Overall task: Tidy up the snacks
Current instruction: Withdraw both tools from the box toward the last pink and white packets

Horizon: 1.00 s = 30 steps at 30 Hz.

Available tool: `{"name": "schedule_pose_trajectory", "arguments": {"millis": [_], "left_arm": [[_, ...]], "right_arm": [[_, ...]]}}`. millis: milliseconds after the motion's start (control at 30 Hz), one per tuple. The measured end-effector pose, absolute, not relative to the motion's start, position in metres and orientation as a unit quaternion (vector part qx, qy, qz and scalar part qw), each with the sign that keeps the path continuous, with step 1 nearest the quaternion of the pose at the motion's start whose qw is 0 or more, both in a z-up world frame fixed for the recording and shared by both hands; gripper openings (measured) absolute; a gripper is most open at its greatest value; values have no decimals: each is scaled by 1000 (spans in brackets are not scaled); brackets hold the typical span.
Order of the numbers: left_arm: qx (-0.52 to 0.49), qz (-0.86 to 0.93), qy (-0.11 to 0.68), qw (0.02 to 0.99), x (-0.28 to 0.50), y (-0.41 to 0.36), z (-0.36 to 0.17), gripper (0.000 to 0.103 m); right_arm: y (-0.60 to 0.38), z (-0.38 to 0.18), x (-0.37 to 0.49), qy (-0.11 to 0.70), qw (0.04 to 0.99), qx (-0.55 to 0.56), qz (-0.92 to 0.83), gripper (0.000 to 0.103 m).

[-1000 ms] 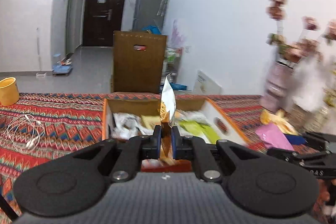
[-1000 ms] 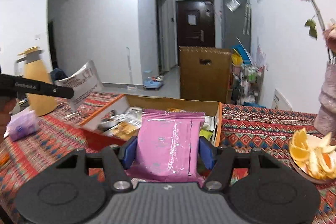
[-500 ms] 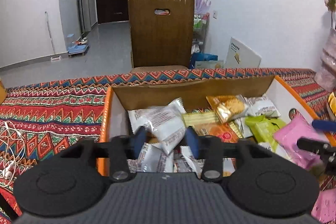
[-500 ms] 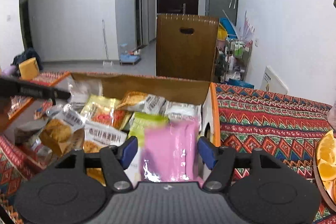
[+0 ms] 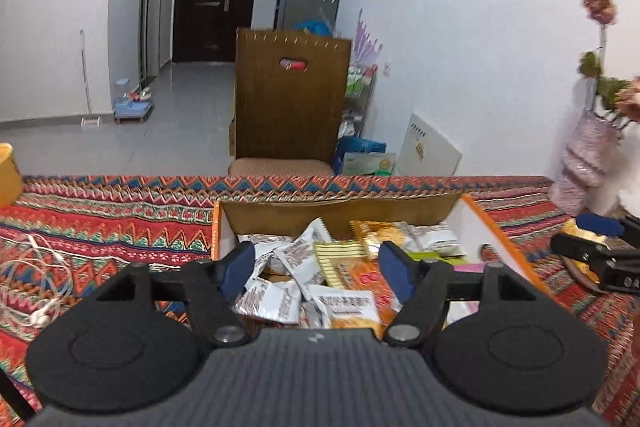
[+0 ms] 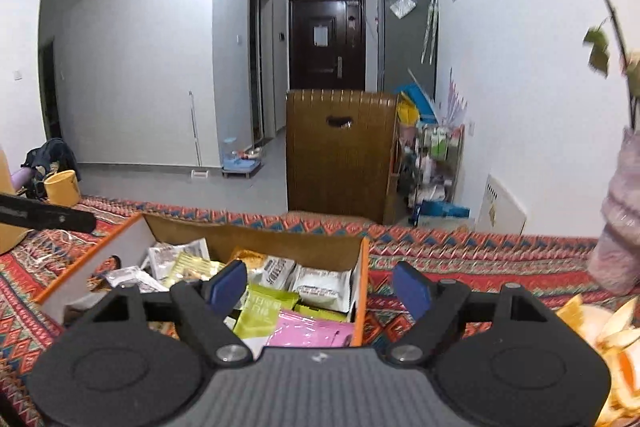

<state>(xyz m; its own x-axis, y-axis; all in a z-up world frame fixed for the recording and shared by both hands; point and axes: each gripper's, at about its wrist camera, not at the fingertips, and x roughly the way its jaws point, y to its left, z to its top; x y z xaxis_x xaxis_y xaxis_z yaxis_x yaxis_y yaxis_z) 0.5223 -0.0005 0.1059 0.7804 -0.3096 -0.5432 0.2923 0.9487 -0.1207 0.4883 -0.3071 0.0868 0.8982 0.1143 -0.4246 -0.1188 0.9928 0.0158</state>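
An open cardboard box (image 5: pixel 340 213) with orange edges sits on the patterned tablecloth, holding several snack packets. My left gripper (image 5: pixel 318 269) hovers over its near side, jaws opening, nothing pressed between them; white packets (image 5: pixel 298 257) lie loose below. In the right wrist view my right gripper (image 6: pixel 320 287) is above the box's right wall (image 6: pixel 362 291), jaws opening and empty. A pink packet (image 6: pixel 308 333) and a green one (image 6: pixel 262 311) lie in the box under it. The right gripper's fingers (image 5: pixel 588 253) show at the left view's right edge.
A wooden chair (image 5: pixel 290 107) stands behind the table. A pink vase with flowers (image 5: pixel 580 163) and a plate of orange slices (image 6: pixel 616 343) are at the right. White earphone cables (image 5: pixel 36 287) and a yellow cup (image 5: pixel 8 175) lie at the left.
Both grippers moved over the box and opened. The left one let go of its upright snack packet; the right one released the pink packet, which now lies in the box.
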Motion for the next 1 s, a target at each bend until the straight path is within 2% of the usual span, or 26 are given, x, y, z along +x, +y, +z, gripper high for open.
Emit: {"name": "schedule_pose_trajectory", "arguments": {"millis": [67, 200, 300, 433, 667, 833, 1000], "left_arm": [[-14, -163, 277, 947, 495, 3, 119, 79], [-19, -158, 254, 954, 430, 10, 136, 84], [-14, -141, 239, 960, 377, 14, 139, 99], [33, -112, 229, 966, 306, 5, 125, 100], [-2, -77, 251, 965, 206, 0, 86, 102], [-12, -40, 273, 961, 156, -9, 47, 102], [-6, -46, 314, 948, 132, -14, 24, 102]], "right_arm": [[-309, 99, 470, 210, 976, -16, 64, 83], [-310, 124, 423, 196, 976, -45, 83, 86], [-311, 138, 379, 180, 978, -55, 92, 91], [-313, 143, 314, 168, 978, -61, 110, 94], [-317, 112, 223, 194, 972, -58, 122, 102], [-319, 67, 171, 226, 967, -13, 121, 103], [-318, 8, 141, 291, 950, 49, 102, 103]]}}
